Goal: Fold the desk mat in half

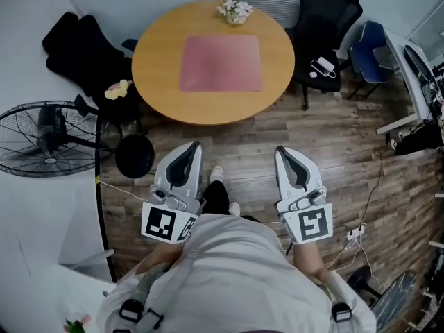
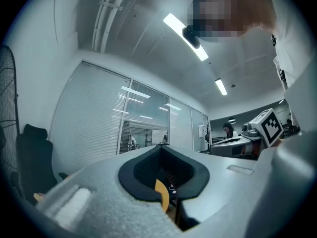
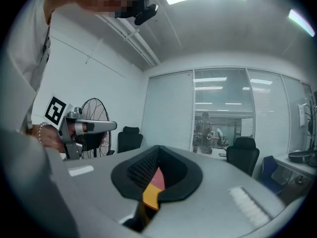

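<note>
A pink desk mat (image 1: 220, 63) lies flat in the middle of a round wooden table (image 1: 158, 61), ahead of me in the head view. My left gripper (image 1: 196, 147) and right gripper (image 1: 279, 150) are held side by side above the wood floor, short of the table's near edge and pointing toward it. Both have their jaws together and hold nothing. In the right gripper view, a sliver of the mat (image 3: 157, 178) and of the table (image 3: 150, 196) shows through the notch behind the right gripper's (image 3: 158, 148) shut tips. The left gripper (image 2: 161, 148) shows only a strip of the table (image 2: 161, 191).
A small flower pot (image 1: 234, 10) stands at the table's far edge. A floor fan (image 1: 48, 134) and a black chair (image 1: 83, 47) are on the left, with a round black stool (image 1: 134, 155) by the table's near left. More chairs (image 1: 326, 19) and floor cables (image 1: 355, 233) are on the right.
</note>
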